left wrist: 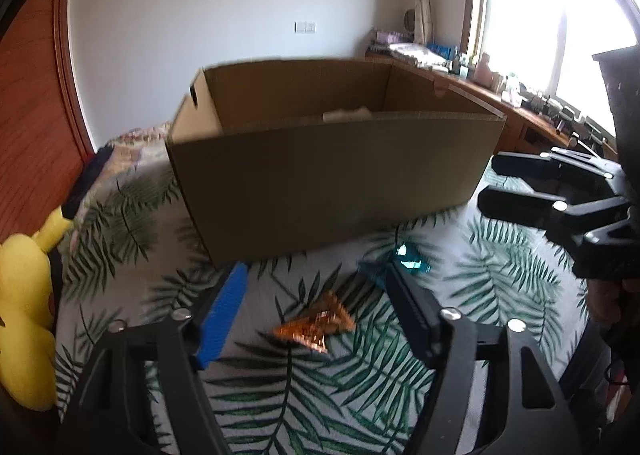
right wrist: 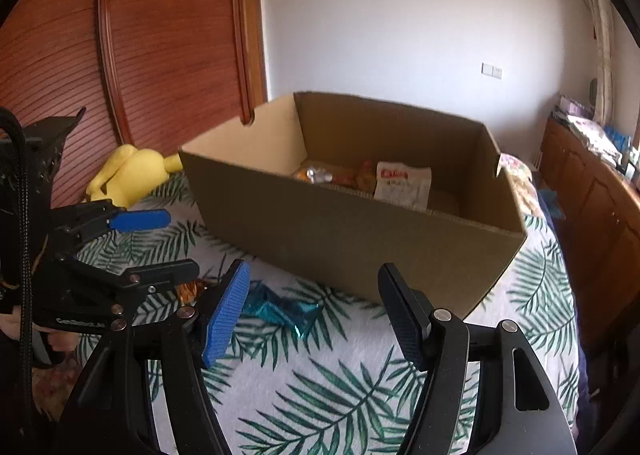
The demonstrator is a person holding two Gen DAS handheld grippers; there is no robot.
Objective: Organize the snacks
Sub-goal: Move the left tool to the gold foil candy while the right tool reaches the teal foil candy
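An open cardboard box (left wrist: 332, 191) (right wrist: 360, 239) stands on the leaf-print bed cover (left wrist: 280, 395). Inside it lie a white packet (right wrist: 404, 185) and orange-wrapped snacks (right wrist: 320, 175). On the cover in front of the box lies an orange foil snack (left wrist: 316, 321), between the fingers of my left gripper (left wrist: 316, 271), whose pads are well clear of it. A teal foil snack (left wrist: 412, 259) (right wrist: 280, 309) lies just right of it, near the blue finger of my right gripper (right wrist: 314, 271). Both grippers are open and empty. Each shows in the other's view: the right gripper (left wrist: 490, 181) and the left gripper (right wrist: 180, 245).
A yellow plush toy (left wrist: 24, 315) (right wrist: 132, 175) lies at the left by the red-brown wooden headboard (right wrist: 160, 55). A wooden sideboard (right wrist: 592, 207) crowded with small things runs along the right wall under a bright window (left wrist: 560, 15).
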